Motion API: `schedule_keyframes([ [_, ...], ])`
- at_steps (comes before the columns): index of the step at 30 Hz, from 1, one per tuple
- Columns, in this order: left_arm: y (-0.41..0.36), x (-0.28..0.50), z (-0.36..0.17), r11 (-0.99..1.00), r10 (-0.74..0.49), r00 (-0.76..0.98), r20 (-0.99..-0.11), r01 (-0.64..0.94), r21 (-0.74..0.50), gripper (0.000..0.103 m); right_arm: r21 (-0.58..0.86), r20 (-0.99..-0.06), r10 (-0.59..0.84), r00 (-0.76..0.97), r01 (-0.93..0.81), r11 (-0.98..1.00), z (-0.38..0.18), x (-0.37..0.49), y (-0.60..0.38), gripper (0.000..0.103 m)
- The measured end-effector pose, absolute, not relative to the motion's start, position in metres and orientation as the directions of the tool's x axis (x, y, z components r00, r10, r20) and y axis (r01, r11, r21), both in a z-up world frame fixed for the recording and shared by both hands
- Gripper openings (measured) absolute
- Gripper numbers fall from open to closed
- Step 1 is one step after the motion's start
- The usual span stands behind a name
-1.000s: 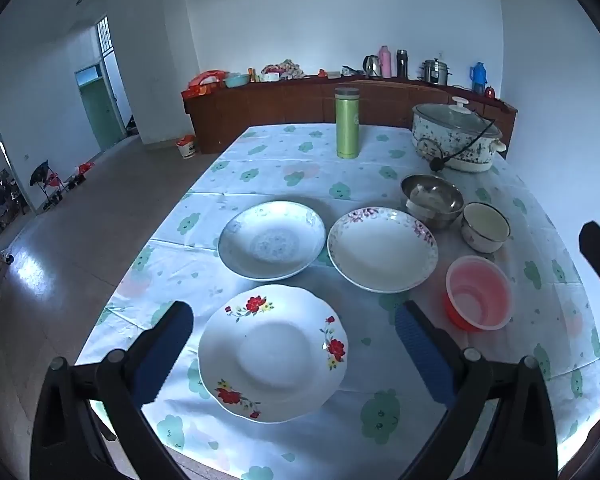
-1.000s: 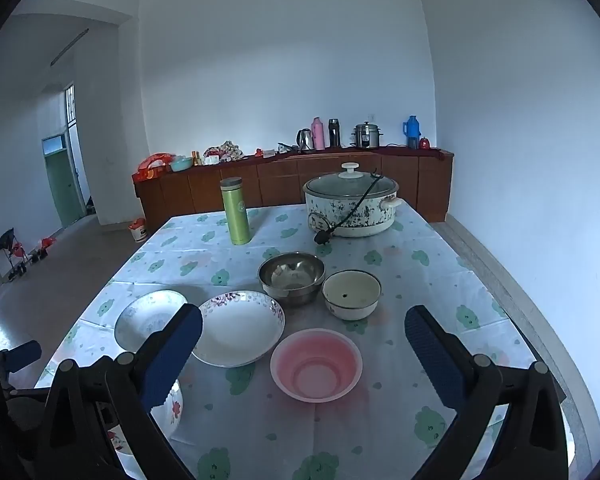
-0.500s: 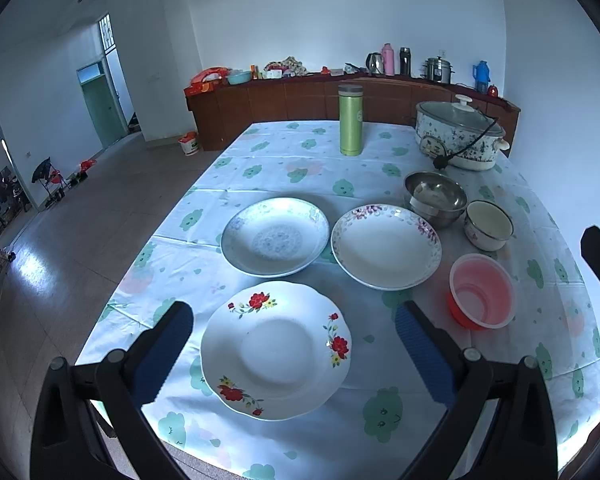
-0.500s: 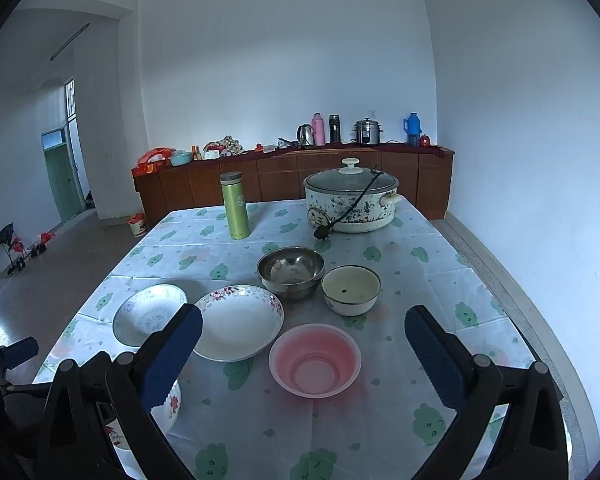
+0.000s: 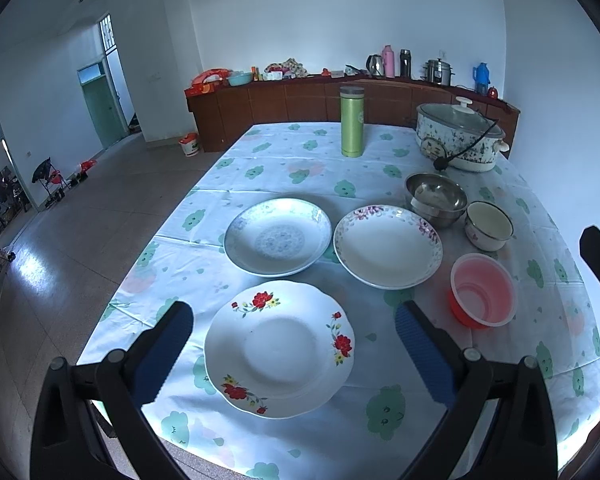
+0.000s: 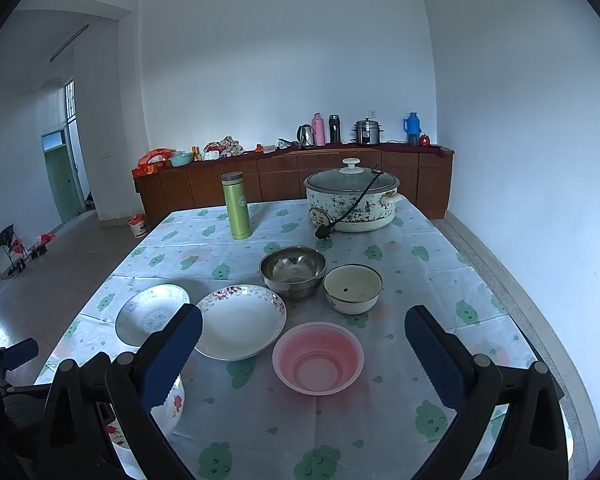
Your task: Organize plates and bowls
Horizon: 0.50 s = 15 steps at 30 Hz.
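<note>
Over the past second both cameras have only drifted slightly: left gripper [image 5: 290, 338] fingers wide, empty, straddling the red-flowered plate [image 5: 279, 349] at 6 o'clock; right gripper [image 6: 302, 346] likewise wide above the pink bowl [image 6: 318, 358]; nothing stacked yet.

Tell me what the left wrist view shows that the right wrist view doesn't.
Left only: the whole red-flower plate between the open left gripper jaws; in the right view it is mostly hidden. Right only: the open right gripper above the pink bowl. Both: blue-patterned plate, purple-rimmed plate, steel bowl, cream bowl, green flask, pot.
</note>
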<state>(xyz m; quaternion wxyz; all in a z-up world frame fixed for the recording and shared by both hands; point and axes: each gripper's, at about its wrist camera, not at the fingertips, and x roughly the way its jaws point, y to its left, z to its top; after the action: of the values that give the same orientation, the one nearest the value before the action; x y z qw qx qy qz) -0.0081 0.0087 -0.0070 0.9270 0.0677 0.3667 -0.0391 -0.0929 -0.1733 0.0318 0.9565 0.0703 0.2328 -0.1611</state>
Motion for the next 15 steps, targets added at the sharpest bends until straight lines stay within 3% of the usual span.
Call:
schedule_keyframes([
  [15,0.0098,-0.0085,-0.0067,0.988,-0.022,0.728,-0.685,0.122,0.098,0.103,0.06,-0.467,-0.272,0.842,0.336,0.94,0.0318,-0.094,-0.1688,0.102],
])
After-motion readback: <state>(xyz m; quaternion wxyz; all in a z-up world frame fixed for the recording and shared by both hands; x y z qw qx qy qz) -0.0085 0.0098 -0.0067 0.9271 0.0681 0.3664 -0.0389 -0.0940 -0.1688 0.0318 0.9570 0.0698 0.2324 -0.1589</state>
